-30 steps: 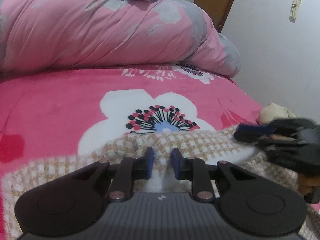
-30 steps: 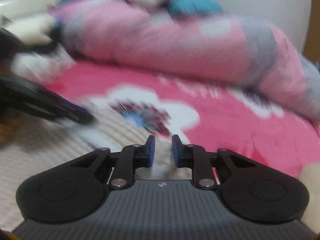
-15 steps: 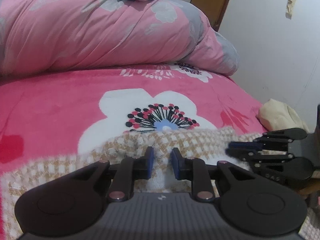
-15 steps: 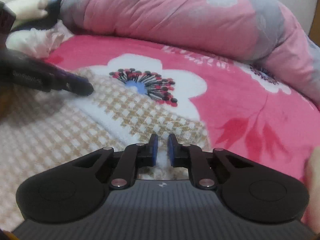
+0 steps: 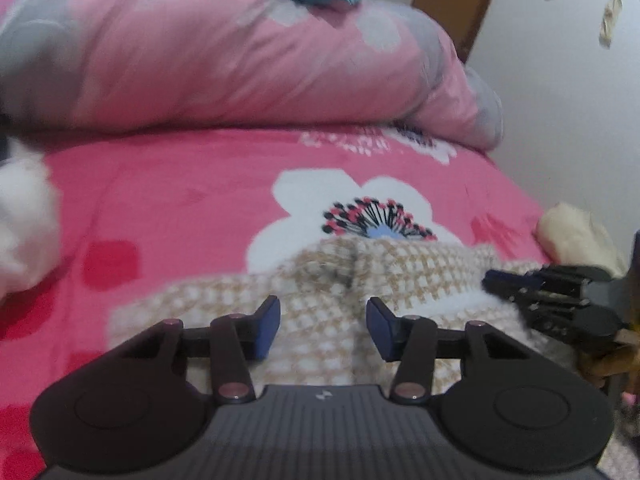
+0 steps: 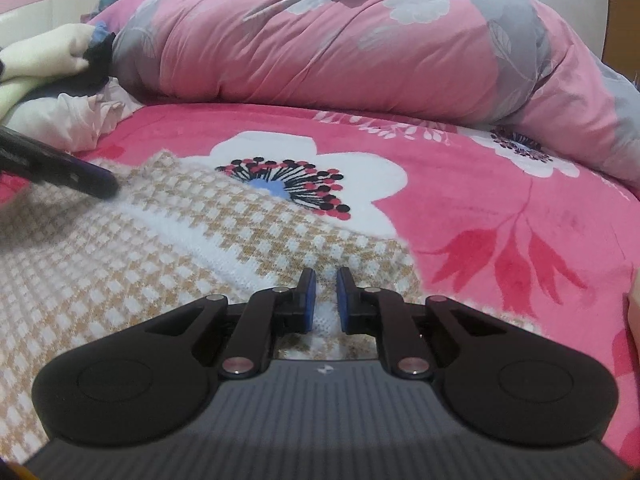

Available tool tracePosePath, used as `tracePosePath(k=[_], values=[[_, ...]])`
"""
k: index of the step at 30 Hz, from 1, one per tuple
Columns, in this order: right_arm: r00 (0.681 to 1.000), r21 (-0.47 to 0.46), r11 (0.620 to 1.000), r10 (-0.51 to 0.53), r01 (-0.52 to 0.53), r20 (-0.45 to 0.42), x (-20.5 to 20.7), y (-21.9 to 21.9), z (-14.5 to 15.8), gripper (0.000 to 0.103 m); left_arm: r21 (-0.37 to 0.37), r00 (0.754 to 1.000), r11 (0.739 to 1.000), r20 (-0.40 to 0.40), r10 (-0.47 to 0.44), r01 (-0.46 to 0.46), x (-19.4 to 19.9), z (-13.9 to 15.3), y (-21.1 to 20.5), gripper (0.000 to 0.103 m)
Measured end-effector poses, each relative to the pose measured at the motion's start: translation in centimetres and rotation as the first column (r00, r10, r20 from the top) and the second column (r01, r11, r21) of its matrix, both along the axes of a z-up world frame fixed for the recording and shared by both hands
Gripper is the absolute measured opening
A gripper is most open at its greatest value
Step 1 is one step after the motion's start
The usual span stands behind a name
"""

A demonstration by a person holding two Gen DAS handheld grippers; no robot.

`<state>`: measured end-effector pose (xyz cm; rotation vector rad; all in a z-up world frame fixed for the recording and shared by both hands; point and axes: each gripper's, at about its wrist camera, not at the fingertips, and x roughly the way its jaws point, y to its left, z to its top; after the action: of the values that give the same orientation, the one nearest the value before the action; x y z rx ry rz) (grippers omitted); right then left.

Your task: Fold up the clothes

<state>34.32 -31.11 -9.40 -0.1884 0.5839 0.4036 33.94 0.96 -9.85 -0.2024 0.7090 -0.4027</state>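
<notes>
Left tool (image 5: 322, 322) is seen with fingers spread wide, nothing between the blue pads (image 5: 267, 326); the checked knit garment (image 5: 320, 288) lies directly under and ahead of it. Right tool (image 6: 323, 300) is seen with fingers drawn close, a narrow gap left, and the garment's (image 6: 160, 232) white edge is seen in that gap; whether the cloth is actually pinched cannot be told.

Garment is tan-and-white check, spread flat on the bed, its far edge bunched into a small fold just beyond the left tool's tips. A white band is seen running diagonally across it in the right wrist view. In the left wrist view the right tool (image 5: 520, 284) is seen at the garment's right edge; in the right wrist view the left tool (image 6: 92, 182) is seen at the garment's upper left corner, tips touching the knit.

Garment is laid over a pink floral blanket (image 6: 480, 208), partly covering a white flower print (image 5: 360, 208). A rolled pink-and-grey duvet (image 6: 340, 48) is piled behind. Loose clothes (image 6: 48, 64) are heaped at far left; a cream cloth (image 5: 576, 232) is seen near the wall. Left view is slightly blurred.
</notes>
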Motion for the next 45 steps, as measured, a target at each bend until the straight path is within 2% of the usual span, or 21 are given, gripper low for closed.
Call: tracePosePath(k=[4,6,8,11,14,15,16,18,19,23,25,27,29,32,39,41,45], values=[[1.0,0.021,1.0,0.0,0.0,0.005,-0.2,-0.2,-0.1,0.009,-0.052,0.991,0.99,0.035,0.131,-0.13,-1.5,1.8,4.7,0.051],[1.0,0.034,0.999,0.0,0.0,0.003,-0.1,-0.4,-0.1,0.01,-0.049,0.986,0.986,0.047,0.16,-0.158,-1.4,2.6,6.0,0.052],[1.0,0.04,0.999,-0.001,0.001,0.004,-0.1,-0.5,-0.1,0.01,-0.053,0.989,0.988,0.031,0.145,-0.143,-0.7,3.0,6.1,0.052],[1.0,0.035,0.999,-0.003,0.003,0.008,-0.3,-0.3,-0.2,0.01,-0.033,0.998,0.998,0.018,0.056,-0.055,0.5,2.7,4.1,0.051],[1.0,0.033,0.999,-0.005,0.004,0.011,-0.3,-0.3,-0.2,0.01,0.086,0.999,0.995,-0.005,-0.052,0.052,1.9,1.4,0.2,0.051],[1.0,0.033,0.999,-0.005,0.005,0.012,-0.3,-0.3,-0.2,0.01,0.17,0.998,0.984,-0.012,-0.058,0.059,2.3,0.9,-1.1,0.049],[1.0,0.035,0.999,-0.006,0.005,0.012,-0.3,-0.3,-0.2,0.01,0.26,0.998,0.964,-0.019,-0.058,0.06,2.8,0.3,-2.4,0.045],[1.0,0.037,0.999,-0.007,0.006,0.013,-0.4,-0.3,-0.3,0.01,0.395,0.999,0.918,0.008,-0.032,0.026,3.8,-0.4,-4.3,0.04],[1.0,0.04,0.999,-0.006,0.006,0.012,-0.3,-0.3,-0.3,0.01,0.408,0.999,0.913,0.021,-0.026,0.015,4.0,-0.5,-4.5,0.041],[1.0,0.061,0.998,-0.006,0.005,0.007,-0.2,-0.6,-0.4,0.01,0.4,1.0,0.917,0.028,-0.008,-0.004,5.3,-0.9,-4.6,0.042],[1.0,0.068,0.998,-0.005,0.005,0.006,-0.2,-0.7,-0.4,0.01,0.392,0.999,0.92,0.034,0.004,-0.017,5.7,-1.4,-4.2,0.051],[1.0,0.075,0.997,-0.005,0.005,0.006,-0.2,-0.8,-0.4,0.01,0.329,0.999,0.944,0.014,0.031,-0.034,6.2,-1.8,-3.1,0.057],[1.0,0.077,0.997,-0.005,0.005,0.005,-0.2,-0.9,-0.4,0.01,0.26,0.998,0.964,-0.011,0.056,-0.052,6.6,-2.1,-2.0,0.057],[1.0,0.073,0.997,-0.006,0.005,0.008,-0.2,-0.8,-0.4,0.01,0.268,1.0,0.963,0.008,0.017,-0.018,6.2,-1.8,-2.7,0.051],[1.0,0.074,0.997,-0.008,0.007,0.008,-0.3,-0.7,-0.5,0.01,0.306,0.995,0.95,0.057,-0.087,0.066,5.2,-0.9,-4.5,0.051],[1.0,0.074,0.997,-0.008,0.007,0.008,-0.3,-0.7,-0.4,0.01,0.318,0.993,0.945,0.065,-0.1,0.074,5.3,-0.9,-4.9,0.053],[1.0,0.075,0.997,-0.008,0.008,0.01,-0.4,-0.8,-0.4,0.01,0.302,0.997,0.952,0.039,-0.06,0.045,6.2,-1.9,-4.5,0.066]])
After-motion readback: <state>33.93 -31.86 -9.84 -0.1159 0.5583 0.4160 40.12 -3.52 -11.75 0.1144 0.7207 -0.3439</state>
